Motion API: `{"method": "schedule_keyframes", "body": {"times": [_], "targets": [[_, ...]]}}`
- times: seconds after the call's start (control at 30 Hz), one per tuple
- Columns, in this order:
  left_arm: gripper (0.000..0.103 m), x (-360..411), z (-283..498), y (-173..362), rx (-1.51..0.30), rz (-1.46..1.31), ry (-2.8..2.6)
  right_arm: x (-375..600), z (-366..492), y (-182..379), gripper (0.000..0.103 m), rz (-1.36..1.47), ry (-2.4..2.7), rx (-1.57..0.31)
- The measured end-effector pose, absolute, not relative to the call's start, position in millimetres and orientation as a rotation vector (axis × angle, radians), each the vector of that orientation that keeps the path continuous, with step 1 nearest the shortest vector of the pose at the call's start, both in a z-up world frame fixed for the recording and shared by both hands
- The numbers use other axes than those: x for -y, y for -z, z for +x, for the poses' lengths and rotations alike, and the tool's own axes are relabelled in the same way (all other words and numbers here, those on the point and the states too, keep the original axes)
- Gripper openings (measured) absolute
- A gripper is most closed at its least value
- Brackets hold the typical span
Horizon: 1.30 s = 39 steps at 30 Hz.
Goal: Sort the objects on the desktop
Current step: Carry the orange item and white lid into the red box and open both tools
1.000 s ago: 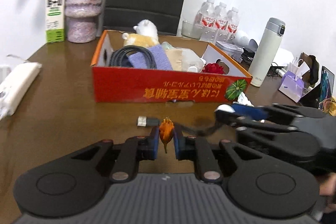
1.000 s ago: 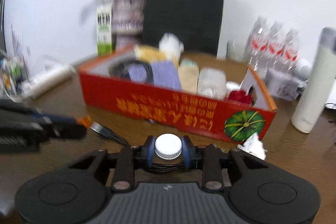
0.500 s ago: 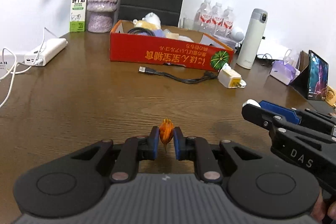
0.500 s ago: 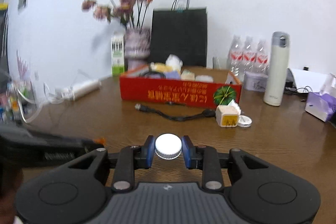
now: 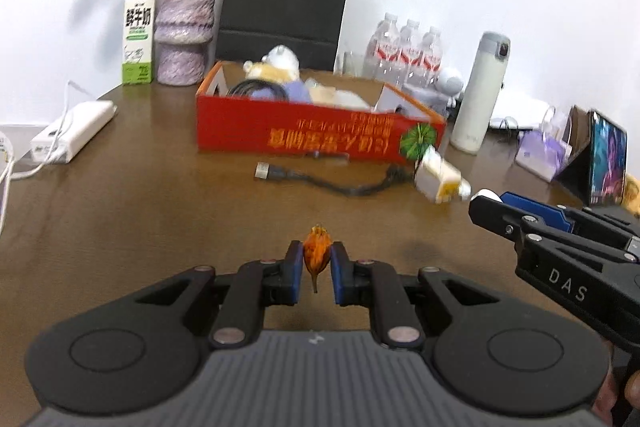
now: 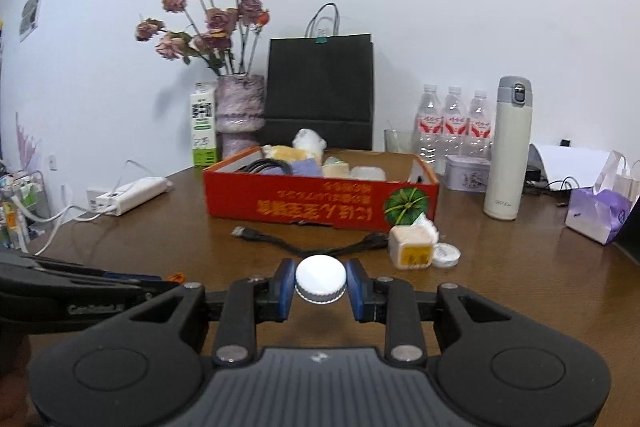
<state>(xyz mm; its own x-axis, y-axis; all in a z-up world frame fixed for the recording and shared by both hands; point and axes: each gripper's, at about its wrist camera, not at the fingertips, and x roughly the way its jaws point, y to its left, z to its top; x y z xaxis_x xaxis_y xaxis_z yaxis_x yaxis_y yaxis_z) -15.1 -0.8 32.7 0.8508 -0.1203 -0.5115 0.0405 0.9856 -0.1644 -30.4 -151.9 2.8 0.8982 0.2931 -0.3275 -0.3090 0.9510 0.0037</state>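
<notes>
Bottle cap (image 6: 320,279) sits clamped in the right tongs (image 6: 320,285), an orange bud (image 5: 317,251) in the left tongs (image 5: 316,269); carrying both toward the red box (image 6: 320,203) seems next.

The right gripper (image 6: 321,286) pinches a white bottle cap (image 6: 321,284) above the brown table (image 6: 520,279). Beyond it, a black cable (image 6: 304,247) and a cream cube charger (image 6: 411,247) lie before the red cardboard box (image 6: 320,203).

Orange dried bud (image 5: 317,251) and white ribbed cap (image 6: 320,284), each clamped above table.
</notes>
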Motion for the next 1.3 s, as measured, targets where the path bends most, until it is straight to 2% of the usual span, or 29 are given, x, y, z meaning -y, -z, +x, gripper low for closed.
{"method": "schedule_keyframes", "body": {"times": [0.2,0.33,0.47,0.63,0.67,0.73,0.77,0.8,0.9,0.93,1.0,1.1,1.3], "targets": [[0.015,6,77,-80,-0.511,-0.158,0.197,161,56,-56,0.027,0.023,-0.296,-0.329],[0.015,15,167,-93,-0.618,-0.200,0.271,164,151,-87,0.027,0.070,-0.297,-0.432],[0.015,22,251,-93,-0.691,-0.204,0.256,180,252,-87,0.027,0.155,-0.297,-0.584],[0.017,22,326,-67,-0.785,-0.226,0.203,173,346,-59,0.027,0.105,-0.244,-0.716],[0.018,22,334,-61,-0.814,-0.231,0.227,169,359,-54,0.027,0.088,-0.232,-0.731],[0.034,23,340,-53,-0.831,-0.217,0.226,162,375,-43,0.028,0.044,-0.194,-0.777],[0.050,23,339,-51,-0.822,-0.202,0.230,160,377,-40,0.028,0.033,-0.183,-0.786],[0.057,23,338,-51,-0.805,-0.186,0.229,160,378,-37,0.030,0.028,-0.189,-0.787],[0.058,19,336,-59,-0.775,-0.184,0.222,169,375,-39,0.050,0.076,-0.201,-0.761],[0.059,16,335,-64,-0.771,-0.195,0.223,170,373,-41,0.050,0.084,-0.201,-0.753],[0.069,12,333,-76,-0.751,-0.211,0.207,171,370,-47,0.050,0.070,-0.203,-0.750],[0.074,5,322,-92,-0.734,-0.211,0.169,172,358,-62,0.052,0.061,-0.214,-0.732],[0.085,-11,287,-104,-0.734,-0.207,0.086,177,318,-86,0.062,0.088,-0.221,-0.704]]}}
